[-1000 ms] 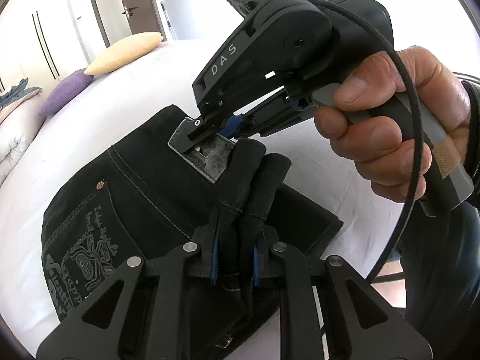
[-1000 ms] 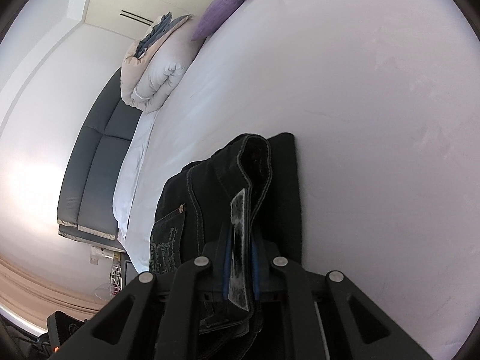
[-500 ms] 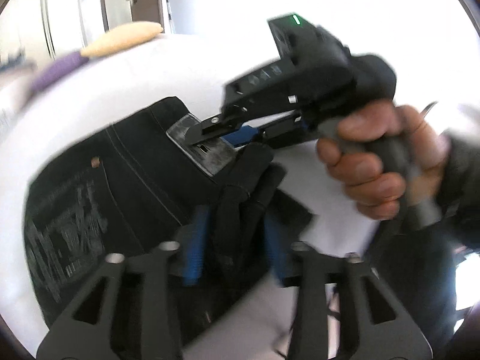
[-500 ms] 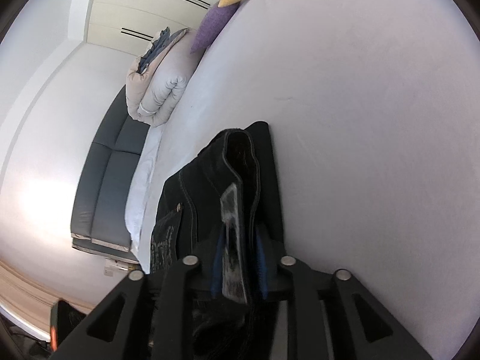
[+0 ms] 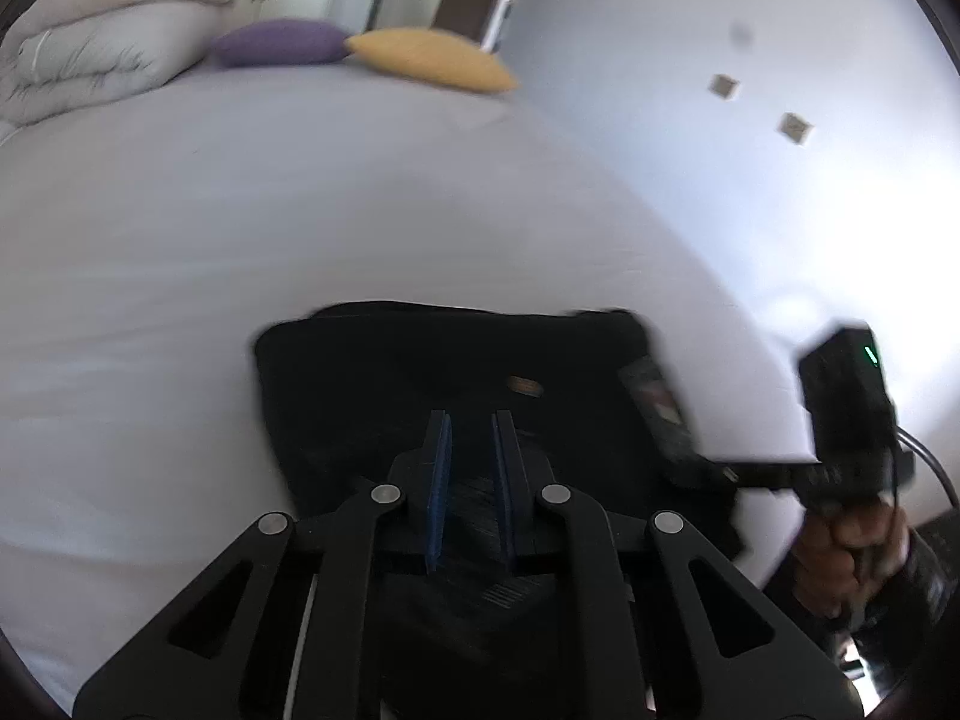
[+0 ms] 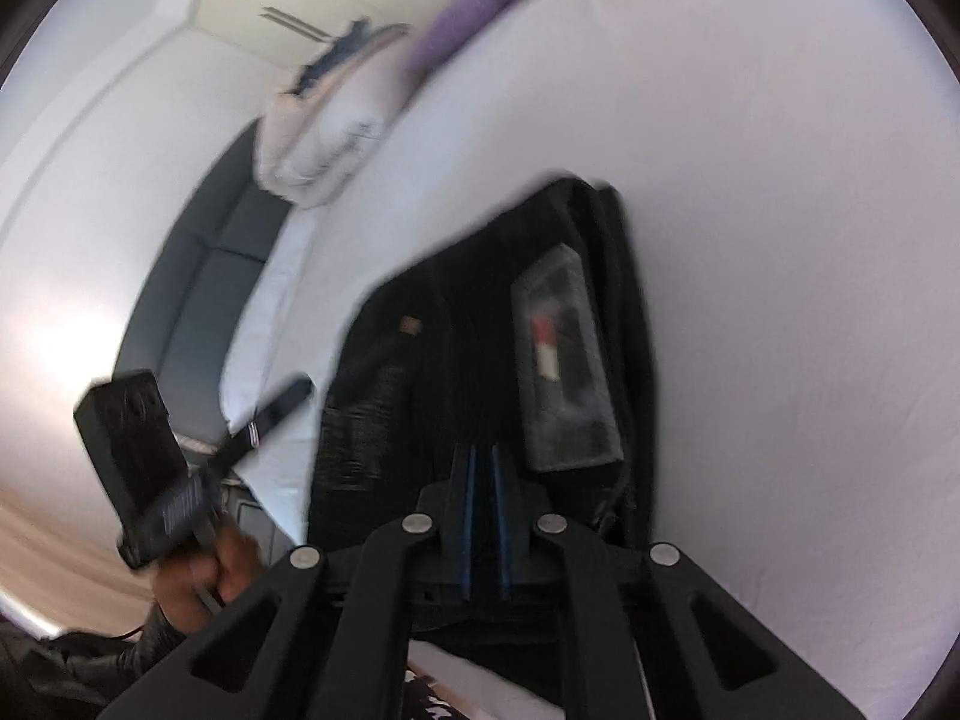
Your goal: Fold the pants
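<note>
The folded black pants lie flat on the white bed, near its close edge, a grey waistband label facing up. Above them the left gripper has just been closing; its blue pads stand narrowly apart with nothing between. The right gripper has just closed fully, empty. Purple pillow and yellow pillow sit at the far edge.

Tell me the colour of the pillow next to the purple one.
Yellow pillow; clearest in the left wrist view.
</note>
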Demonstrator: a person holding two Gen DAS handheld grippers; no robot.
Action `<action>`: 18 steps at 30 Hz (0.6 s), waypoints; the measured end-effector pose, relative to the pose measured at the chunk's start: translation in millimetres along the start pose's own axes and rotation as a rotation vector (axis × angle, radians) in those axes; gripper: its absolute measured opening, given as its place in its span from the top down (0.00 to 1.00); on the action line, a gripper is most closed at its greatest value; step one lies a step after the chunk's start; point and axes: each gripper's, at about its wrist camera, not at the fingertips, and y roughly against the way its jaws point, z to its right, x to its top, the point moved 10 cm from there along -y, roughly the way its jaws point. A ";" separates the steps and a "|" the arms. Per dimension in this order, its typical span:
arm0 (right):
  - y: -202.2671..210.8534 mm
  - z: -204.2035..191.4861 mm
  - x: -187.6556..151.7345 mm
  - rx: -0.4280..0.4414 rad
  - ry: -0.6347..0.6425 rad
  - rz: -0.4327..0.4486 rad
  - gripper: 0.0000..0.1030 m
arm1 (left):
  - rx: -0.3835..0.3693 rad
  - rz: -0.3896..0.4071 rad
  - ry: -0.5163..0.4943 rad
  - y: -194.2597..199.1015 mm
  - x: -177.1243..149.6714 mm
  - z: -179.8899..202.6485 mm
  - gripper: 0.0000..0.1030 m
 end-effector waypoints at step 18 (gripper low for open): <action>35.4 7.0 -47.2 -0.030 -0.033 0.107 1.00 | 0.151 -0.053 -0.179 7.9 -92.3 19.7 0.89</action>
